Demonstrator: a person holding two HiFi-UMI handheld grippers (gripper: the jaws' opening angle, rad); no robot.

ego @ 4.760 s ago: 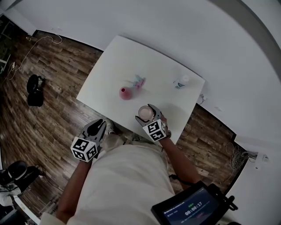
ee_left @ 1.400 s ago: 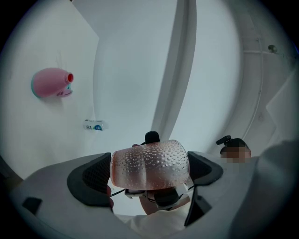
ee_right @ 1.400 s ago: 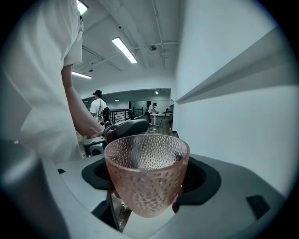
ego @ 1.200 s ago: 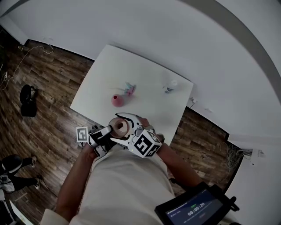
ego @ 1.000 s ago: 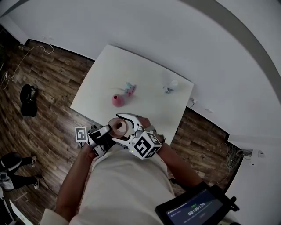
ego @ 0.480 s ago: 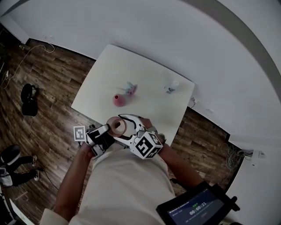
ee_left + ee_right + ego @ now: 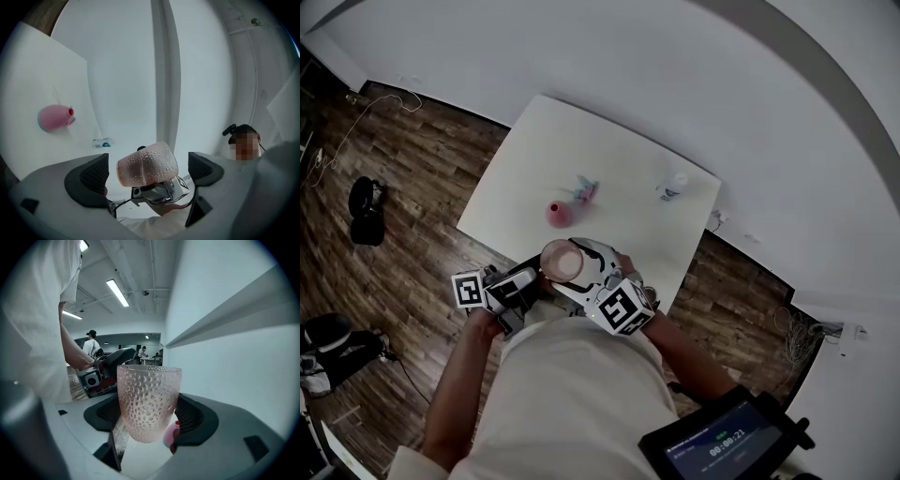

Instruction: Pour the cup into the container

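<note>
A dimpled pink glass cup [image 7: 562, 260] hangs in the air over the near edge of the white table [image 7: 609, 141]. My right gripper [image 7: 574, 264] is shut on the cup [image 7: 149, 399], which stands upright between its pads; these jaws have just been closing slightly on it. My left gripper [image 7: 531, 278] sits at the cup's left, open. In the left gripper view the cup [image 7: 147, 164] lies between its pads [image 7: 93, 180] with a gap on each side. The pink round container [image 7: 560, 214] stands on the table; it also shows as the container [image 7: 54, 117] and the container [image 7: 170, 435].
A small white bottle [image 7: 672, 187] stands at the table's far right. A small teal and pink item [image 7: 586, 190] lies behind the container. Wooden floor surrounds the table, with a dark bag [image 7: 366, 211] at the left. People [image 7: 92, 345] stand far off.
Nearly five seconds ago the hands were apart; now the left gripper sits beside the cup. Over the last second the cup shifted slightly and the left gripper rolled a little.
</note>
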